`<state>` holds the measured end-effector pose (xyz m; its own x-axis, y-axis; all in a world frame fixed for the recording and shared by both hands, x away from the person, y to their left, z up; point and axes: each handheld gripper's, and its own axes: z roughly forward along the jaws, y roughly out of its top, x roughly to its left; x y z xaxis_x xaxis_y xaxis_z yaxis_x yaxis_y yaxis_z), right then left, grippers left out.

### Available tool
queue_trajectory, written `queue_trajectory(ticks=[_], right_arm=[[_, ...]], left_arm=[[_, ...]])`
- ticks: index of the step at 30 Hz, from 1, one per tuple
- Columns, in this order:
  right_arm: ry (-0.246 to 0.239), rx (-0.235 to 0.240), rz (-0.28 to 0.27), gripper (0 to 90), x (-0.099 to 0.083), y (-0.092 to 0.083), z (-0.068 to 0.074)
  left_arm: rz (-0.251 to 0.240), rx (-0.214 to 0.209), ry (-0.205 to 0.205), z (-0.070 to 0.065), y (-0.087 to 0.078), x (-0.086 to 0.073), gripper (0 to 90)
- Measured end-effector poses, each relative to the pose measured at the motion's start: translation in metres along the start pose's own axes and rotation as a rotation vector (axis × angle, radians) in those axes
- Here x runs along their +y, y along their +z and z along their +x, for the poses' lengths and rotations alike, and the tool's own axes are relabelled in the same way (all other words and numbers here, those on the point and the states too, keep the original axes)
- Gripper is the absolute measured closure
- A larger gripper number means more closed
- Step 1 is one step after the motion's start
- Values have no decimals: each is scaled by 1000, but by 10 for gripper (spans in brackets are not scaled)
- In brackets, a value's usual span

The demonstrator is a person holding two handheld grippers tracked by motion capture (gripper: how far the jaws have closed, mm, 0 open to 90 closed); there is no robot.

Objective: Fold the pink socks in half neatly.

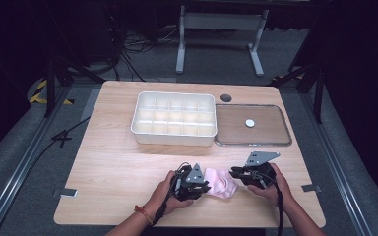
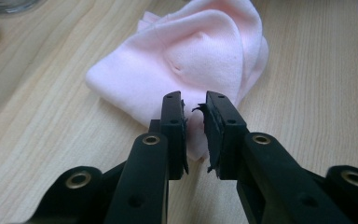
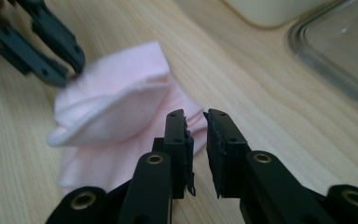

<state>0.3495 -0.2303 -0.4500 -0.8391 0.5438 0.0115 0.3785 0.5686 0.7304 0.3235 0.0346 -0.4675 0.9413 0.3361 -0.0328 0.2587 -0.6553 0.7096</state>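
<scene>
Item: pink cloth (image 1: 220, 183), loosely folded, lying on the table (image 1: 113, 162) near its front edge, between both grippers.

Left gripper (image 2: 195, 122): jaws narrow, a small gap between them, tips at the cloth's near edge; whether they pinch fabric I cannot tell.

Right gripper (image 3: 196, 135): jaws narrow, over the cloth's opposite edge, nothing visibly clamped.

Step, as judged: folding or bunching the cloth from 2 sides. Next move likely calls for a firm pinch on each edge before lifting.

Containers: 1 white divided tray (image 1: 173, 118), compartments apparently empty; 1 clear lid (image 1: 253, 125) just beside it, bearing a small white disc (image 1: 249, 123).
</scene>
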Motion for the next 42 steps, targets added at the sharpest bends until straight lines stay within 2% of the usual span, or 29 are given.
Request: queue_trajectory(ticks=[3,5,7,9,12,15,16,17,18,23,25,27,29,33,38,40,42], right_arm=[[-16,4,-52,809,7,-8,6],[-22,8,-60,814,9,-10,9],[-44,34,-97,824,16,-14,17],[-63,44,-115,826,21,-14,24],[-102,59,-114,827,26,-11,35],[-144,66,-89,824,29,-4,45],[-162,66,-63,824,29,0,48],[-176,57,-46,824,29,2,48],[-183,46,-25,824,27,5,48],[-224,1,96,828,12,18,41],[-208,12,106,833,7,21,36],[-192,14,96,837,4,23,33],[-185,21,96,838,4,23,34],[-179,13,85,838,2,24,34],[-168,22,79,840,2,24,33],[-169,22,79,839,2,24,33],[-164,23,74,841,1,24,33]], left_arm=[[10,-1,4,0,2,-1,776],[14,6,10,0,3,-1,772],[12,7,-2,-1,4,-3,766],[10,6,-6,-1,5,-3,764],[8,5,-7,-1,5,-3,762],[1,7,2,1,6,-4,761],[-1,9,4,1,6,-4,761],[13,7,-3,0,5,-4,761],[6,7,8,1,5,-4,761],[-7,-10,-30,2,5,-6,730],[-6,6,-37,3,4,-6,667],[-5,24,-66,7,0,-7,590],[-38,16,-123,10,-1,-10,561],[-45,-3,-189,15,-2,-14,504],[-30,-11,-182,13,4,-13,516],[-28,-28,-186,13,5,-11,567],[-34,-33,-177,13,6,-10,659]])
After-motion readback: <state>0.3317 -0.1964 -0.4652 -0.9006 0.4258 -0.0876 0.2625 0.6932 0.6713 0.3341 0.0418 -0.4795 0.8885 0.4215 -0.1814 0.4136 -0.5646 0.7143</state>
